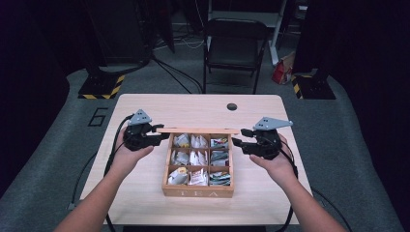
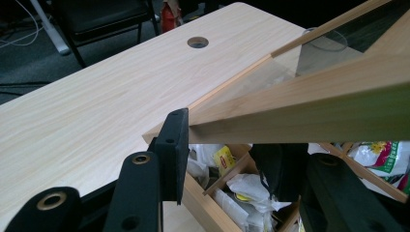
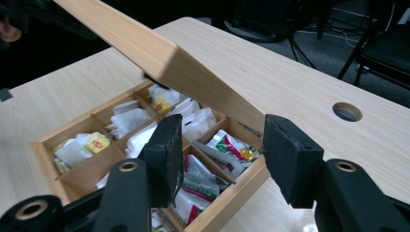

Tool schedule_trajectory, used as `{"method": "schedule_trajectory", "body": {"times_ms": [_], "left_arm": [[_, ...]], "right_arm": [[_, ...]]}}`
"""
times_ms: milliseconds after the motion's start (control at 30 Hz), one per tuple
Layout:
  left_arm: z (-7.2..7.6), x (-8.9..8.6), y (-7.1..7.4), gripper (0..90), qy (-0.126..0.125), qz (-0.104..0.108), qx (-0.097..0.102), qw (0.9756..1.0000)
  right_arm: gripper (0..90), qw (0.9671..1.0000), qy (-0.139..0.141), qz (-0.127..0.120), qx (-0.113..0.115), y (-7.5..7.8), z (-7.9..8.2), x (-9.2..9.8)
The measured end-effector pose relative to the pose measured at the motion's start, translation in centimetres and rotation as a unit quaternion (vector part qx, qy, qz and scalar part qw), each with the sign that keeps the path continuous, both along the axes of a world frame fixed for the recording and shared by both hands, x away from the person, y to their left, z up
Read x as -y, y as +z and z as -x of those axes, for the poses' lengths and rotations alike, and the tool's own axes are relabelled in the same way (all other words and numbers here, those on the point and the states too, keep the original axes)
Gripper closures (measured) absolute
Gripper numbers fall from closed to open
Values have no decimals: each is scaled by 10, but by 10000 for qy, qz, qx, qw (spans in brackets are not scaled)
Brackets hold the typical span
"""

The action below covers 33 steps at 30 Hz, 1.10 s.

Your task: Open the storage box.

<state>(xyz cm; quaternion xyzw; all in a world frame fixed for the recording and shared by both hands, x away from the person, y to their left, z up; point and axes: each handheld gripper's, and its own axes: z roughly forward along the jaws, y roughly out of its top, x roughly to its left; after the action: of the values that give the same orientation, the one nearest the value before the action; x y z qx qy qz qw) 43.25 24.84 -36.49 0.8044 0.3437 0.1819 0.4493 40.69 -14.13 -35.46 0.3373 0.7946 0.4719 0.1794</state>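
The hinged lid point(image 1: 198, 130) of the tea box point(image 1: 198, 192), mid-desk point(image 1: 145, 203), is held half-raised, clenched at its corner by the left tongs point(image 2: 222, 145); the right tongs point(image 3: 220, 159) hover released beside it; next, the lid must be swung steadily about its hinge

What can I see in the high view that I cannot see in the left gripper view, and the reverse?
The high view alone gives the letters TEA on the box front, both hands, and the right gripper open beside the box.

The left gripper view alone gives the glass pane in the raised lid and the left gripper shut on the lid's edge.

Both give the wooden tea box, its lid, tea bags, the table hole and the folding chair.
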Motion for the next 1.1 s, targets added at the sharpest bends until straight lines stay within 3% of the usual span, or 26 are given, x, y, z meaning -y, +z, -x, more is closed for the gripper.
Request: {"method": "schedule_trajectory", "body": {"times_ms": [467,1000,1100], "left_arm": [[-15,-1,10,578,17,109,-77,9999],[-23,-1,15,579,26,156,-108,9998],[-25,-1,16,579,26,145,-87,9999]], "right_arm": [[507,9994,-307,-70,-121,-17,-36,-7],[539,9993,-349,-31,-135,-23,-52,-17],[579,9992,-393,36,-86,-24,-54,-18]]}}
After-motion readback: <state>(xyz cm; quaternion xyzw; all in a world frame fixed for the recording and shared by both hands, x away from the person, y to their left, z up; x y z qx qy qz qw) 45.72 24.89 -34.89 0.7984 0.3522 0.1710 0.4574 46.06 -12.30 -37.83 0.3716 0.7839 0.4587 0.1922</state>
